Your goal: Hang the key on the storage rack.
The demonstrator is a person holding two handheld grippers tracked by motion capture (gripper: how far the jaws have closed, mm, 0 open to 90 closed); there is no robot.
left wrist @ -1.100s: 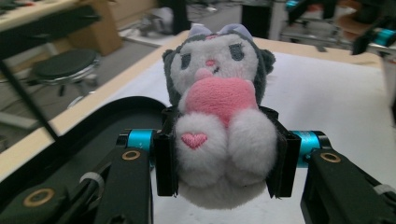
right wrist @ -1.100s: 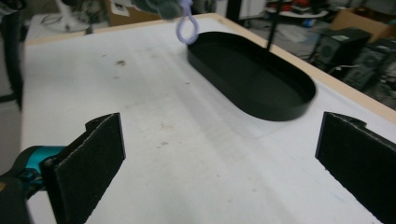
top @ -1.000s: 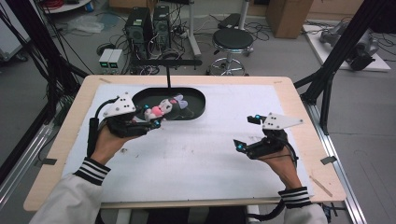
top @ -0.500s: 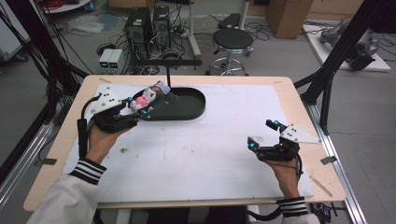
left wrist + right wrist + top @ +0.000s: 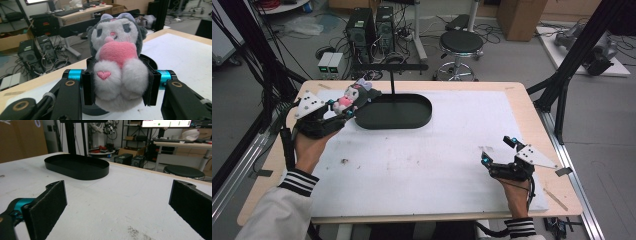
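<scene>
A person stands at a worktop point(image 5: 422, 165) covered with a white sheet, a two-jaw gripper in each hand. The left gripper point(image 5: 343, 107) holds a small plush toy point(image 5: 350, 95), grey and white with a pink heart on its front, its jaws pressed against the toy's lower body on both sides. A second ago the toy hung over the black oval tray point(image 5: 394, 111); now it has been carried off to the tray's left end, near the worktop's far left corner, and raised clear of the surface. That suggests the toy is being taken out of the tray, with setting it down yet to come.

The right gripper point(image 5: 498, 151) has drawn back toward the near right edge of the worktop. Its jaws stand wide apart and hold nothing.

The left gripper view gives what the high view cannot: the toy's point(image 5: 117, 62) face, upright and turned to the camera, the small heart stitched on one foot, and how deeply the pads sink into the plush. Part of the tray rim shows behind it. The right gripper view looks low across the sheet to the tray point(image 5: 77, 166), which has nothing in it, with a thin post rising behind it and a stool point(image 5: 184, 172) beyond the worktop's edge.
</scene>
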